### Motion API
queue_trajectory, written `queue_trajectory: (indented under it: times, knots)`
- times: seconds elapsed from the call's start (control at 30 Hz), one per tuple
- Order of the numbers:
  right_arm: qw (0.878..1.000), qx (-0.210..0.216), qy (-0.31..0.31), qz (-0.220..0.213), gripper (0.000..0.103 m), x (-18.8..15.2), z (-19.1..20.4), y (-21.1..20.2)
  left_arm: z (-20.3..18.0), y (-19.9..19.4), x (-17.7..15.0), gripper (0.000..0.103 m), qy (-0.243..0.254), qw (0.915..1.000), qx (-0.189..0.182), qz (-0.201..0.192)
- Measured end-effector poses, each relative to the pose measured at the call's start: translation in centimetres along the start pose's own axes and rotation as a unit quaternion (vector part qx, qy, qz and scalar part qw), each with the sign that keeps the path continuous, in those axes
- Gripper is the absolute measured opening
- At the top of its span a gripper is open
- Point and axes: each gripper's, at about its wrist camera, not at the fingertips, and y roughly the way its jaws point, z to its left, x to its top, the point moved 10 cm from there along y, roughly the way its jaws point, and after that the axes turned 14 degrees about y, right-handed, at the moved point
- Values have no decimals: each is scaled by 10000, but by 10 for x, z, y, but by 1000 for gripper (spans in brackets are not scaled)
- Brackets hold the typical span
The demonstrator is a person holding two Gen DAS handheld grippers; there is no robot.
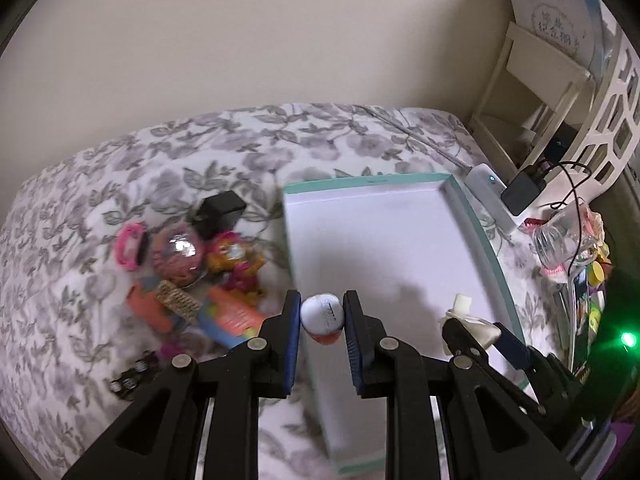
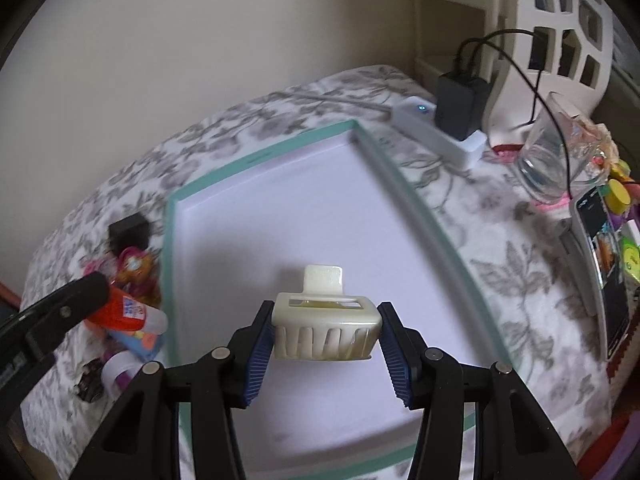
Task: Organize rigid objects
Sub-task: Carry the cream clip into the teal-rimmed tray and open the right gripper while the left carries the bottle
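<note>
My left gripper (image 1: 322,312) is shut on a glue stick (image 1: 323,315) with a white cap and an orange body, held over the left rim of a shallow white box with a teal rim (image 1: 486,232). In the right wrist view the same glue stick (image 2: 128,314) shows at the left, beside the box's left wall (image 2: 170,280). My right gripper (image 2: 326,330) is shut on a cream hair claw clip (image 2: 326,330) above the box's bare floor. That clip (image 1: 468,318) also shows at the right of the left wrist view.
A pile of small toys (image 1: 188,264) and a black cube (image 1: 218,212) lie on the floral bedspread left of the box. To the right are a white power strip (image 2: 436,136) with a black adapter, a clear glass (image 2: 548,160) and a phone (image 2: 604,264).
</note>
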Motion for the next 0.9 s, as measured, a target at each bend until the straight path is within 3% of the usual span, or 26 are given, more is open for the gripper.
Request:
queue_trajectory:
  times: [0.27,0.5,0.73,0.9]
  knots:
    - [9995,-296,-104,-44,54,7,-11,23,-8,34,10,22,-152,9999,4,61]
    - [9990,-352,-256,-53,53,6,-11,31,-15,57,-2,23,-188,9995,-126,200]
    - [9980,-437,-445,-118,54,4,-8,30,-9,55,-11,24,-406,9982,-288,326]
    - [9981,-402,-457,-92,57,2,-8,31,-3,54,-18,31,-461,9976,-260,436]
